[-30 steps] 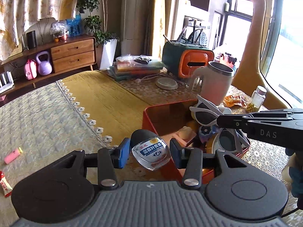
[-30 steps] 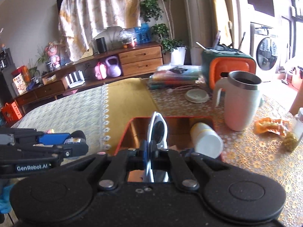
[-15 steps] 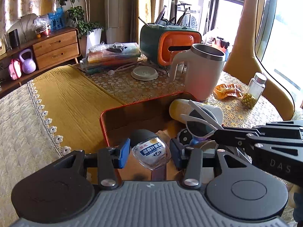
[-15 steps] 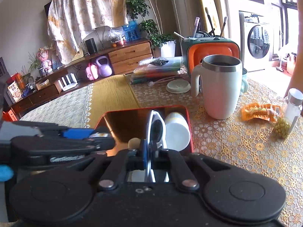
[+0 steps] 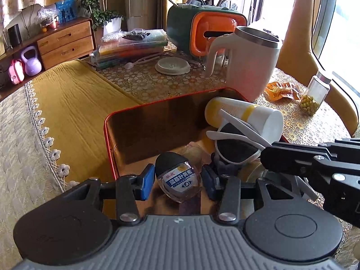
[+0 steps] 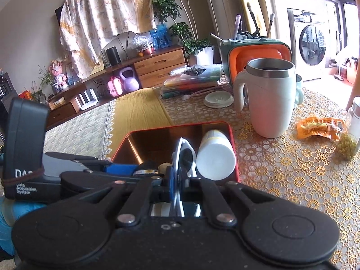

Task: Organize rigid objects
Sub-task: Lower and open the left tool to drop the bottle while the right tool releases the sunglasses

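Observation:
A red tray (image 5: pixel 108 135) sits on the lace tablecloth with a white and yellow bottle (image 5: pixel 245 114) lying in its far right corner. My left gripper (image 5: pixel 177 183) is shut on a small clear bottle (image 5: pixel 177 180) with a black cap and blue label, just above the tray's near end. My right gripper (image 6: pixel 176 184) grips white sunglasses (image 6: pixel 183 153) by the frame, and its jaws are opening. The sunglasses (image 5: pixel 234 144) reach into the tray beside the white and yellow bottle (image 6: pixel 214 157). Both grippers are close together, the left one (image 6: pixel 126 169) low at the left in the right wrist view.
Behind the tray stand a pale mug (image 5: pixel 249 63), a round lid (image 5: pixel 172 66), an orange and green box (image 5: pixel 202 27) and a stack of folders (image 5: pixel 132 45). To the right lie an orange snack packet (image 5: pixel 281 90) and a glass jar of yellow beads (image 5: pixel 315 94).
My left gripper has carried the small bottle rightward and down to above the tray. My right gripper has sunk a little with the sunglasses, closer to the white and yellow bottle.

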Demonstrator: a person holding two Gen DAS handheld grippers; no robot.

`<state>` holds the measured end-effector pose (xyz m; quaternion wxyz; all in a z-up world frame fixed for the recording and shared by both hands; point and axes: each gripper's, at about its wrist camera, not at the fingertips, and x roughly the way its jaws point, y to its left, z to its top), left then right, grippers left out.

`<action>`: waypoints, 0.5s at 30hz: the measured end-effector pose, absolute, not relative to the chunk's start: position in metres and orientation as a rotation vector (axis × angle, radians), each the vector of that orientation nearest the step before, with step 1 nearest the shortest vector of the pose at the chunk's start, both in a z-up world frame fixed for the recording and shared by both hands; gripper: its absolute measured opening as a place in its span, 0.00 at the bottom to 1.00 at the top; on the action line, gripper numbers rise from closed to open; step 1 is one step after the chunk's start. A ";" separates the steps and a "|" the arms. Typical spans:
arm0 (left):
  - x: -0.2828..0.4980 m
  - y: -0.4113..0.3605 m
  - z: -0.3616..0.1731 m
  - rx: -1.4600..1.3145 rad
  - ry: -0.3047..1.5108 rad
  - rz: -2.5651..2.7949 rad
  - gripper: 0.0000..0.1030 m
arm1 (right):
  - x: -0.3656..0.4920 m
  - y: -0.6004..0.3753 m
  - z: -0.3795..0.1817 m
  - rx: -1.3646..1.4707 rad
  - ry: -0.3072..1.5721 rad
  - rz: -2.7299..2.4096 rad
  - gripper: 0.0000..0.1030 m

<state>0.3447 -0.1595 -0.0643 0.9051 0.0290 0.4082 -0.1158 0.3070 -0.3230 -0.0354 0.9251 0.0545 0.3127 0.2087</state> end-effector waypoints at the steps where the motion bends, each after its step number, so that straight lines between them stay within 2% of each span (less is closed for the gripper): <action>1: 0.344 -0.161 -0.065 0.068 0.844 -0.238 0.44 | 0.307 -0.323 -0.036 0.113 0.643 0.425 0.08; 11: 0.335 -0.167 -0.064 0.085 0.852 -0.225 0.45 | 0.303 -0.326 -0.035 0.125 0.642 0.410 0.17; 15: 0.325 -0.165 -0.057 0.080 0.824 -0.224 0.60 | 0.300 -0.327 -0.032 0.131 0.637 0.398 0.25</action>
